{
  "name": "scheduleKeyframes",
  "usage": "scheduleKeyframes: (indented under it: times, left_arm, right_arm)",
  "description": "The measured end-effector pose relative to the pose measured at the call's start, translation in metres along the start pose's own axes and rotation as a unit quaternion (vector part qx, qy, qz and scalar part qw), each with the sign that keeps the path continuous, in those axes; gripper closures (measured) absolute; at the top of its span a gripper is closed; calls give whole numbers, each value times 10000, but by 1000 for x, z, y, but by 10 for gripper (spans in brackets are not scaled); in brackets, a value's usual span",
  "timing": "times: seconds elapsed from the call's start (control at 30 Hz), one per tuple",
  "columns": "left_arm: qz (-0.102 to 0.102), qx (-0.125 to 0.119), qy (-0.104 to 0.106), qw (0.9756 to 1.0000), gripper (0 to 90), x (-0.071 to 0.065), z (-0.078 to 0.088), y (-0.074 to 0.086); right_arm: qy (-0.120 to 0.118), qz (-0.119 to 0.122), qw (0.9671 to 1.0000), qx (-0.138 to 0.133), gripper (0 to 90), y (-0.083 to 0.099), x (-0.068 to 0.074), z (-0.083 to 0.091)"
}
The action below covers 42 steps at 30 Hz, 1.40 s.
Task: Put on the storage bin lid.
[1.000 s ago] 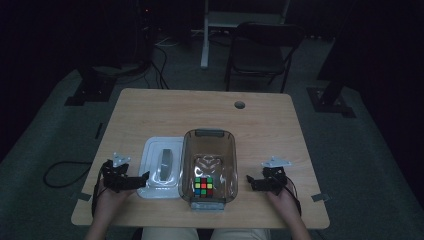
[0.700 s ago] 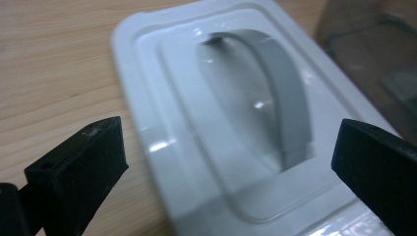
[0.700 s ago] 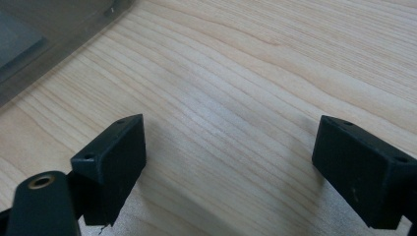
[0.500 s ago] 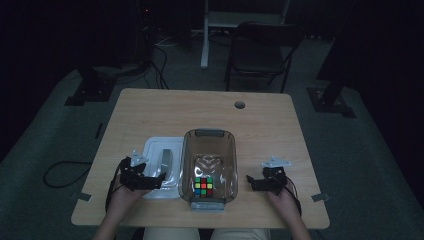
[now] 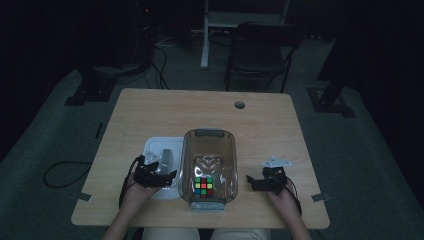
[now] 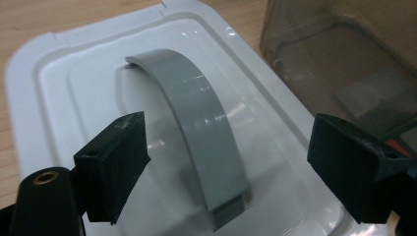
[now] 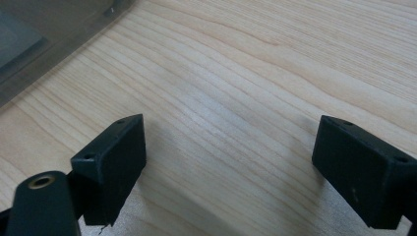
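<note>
Two black jaws of the left gripper (image 6: 223,172) straddle the grey handle (image 6: 196,128) of the white lid (image 6: 54,93), which lies flat on the table (image 5: 280,125) just beside the clear box (image 5: 186,165), at its 9 o'clock. They have just been closing a little, yet stand wide with the pads clear of the handle. The handle's long axis runs from 11 to 5 o'clock between them. The right gripper (image 7: 226,172) is farther off, open and empty over bare wood. Inside the box sits a puzzle cube (image 5: 203,185) (its other contents are too dim to tell).
</note>
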State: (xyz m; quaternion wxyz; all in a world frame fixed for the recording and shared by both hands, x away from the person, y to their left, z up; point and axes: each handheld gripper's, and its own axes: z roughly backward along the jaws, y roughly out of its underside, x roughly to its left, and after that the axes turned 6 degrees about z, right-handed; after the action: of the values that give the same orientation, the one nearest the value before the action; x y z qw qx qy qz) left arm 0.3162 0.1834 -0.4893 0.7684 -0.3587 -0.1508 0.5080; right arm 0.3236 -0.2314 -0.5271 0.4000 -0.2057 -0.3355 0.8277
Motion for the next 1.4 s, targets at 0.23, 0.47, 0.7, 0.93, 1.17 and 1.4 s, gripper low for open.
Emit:
scheduleKeyframes:
  times: [0.23, 0.47, 0.7, 0.93, 1.17, 1.4]
  left_arm:
    - [66, 5, 20, 10000, 339, 3, -9, -1]
    - [164, -28, -94, 9998, 515, 5, -13, 0]
    - [165, -76, -105, 9998, 612, 9, -10, -1]
    - [390, -247, -161, 9988, 684, 15, -7, 0]
    - [551, -322, -165, 9978, 690, 24, -1, -2]
    - [698, -419, -206, 9965, 693, 34, 10, -2]
  right_arm:
    - [0, 0, 10000, 0, 128, 0, 0, 0]
    - [13, -18, 10000, 3, 127, 0, 0, 0]
    - [19, -25, 10000, 5, 127, 0, 1, 0]
    - [28, -27, 10000, 5, 123, 1, 2, 1]
    - [-68, 9, 9999, -98, 123, 0, 8, 3]
    - [-370, 70, 9990, -227, 124, -7, 21, 4]
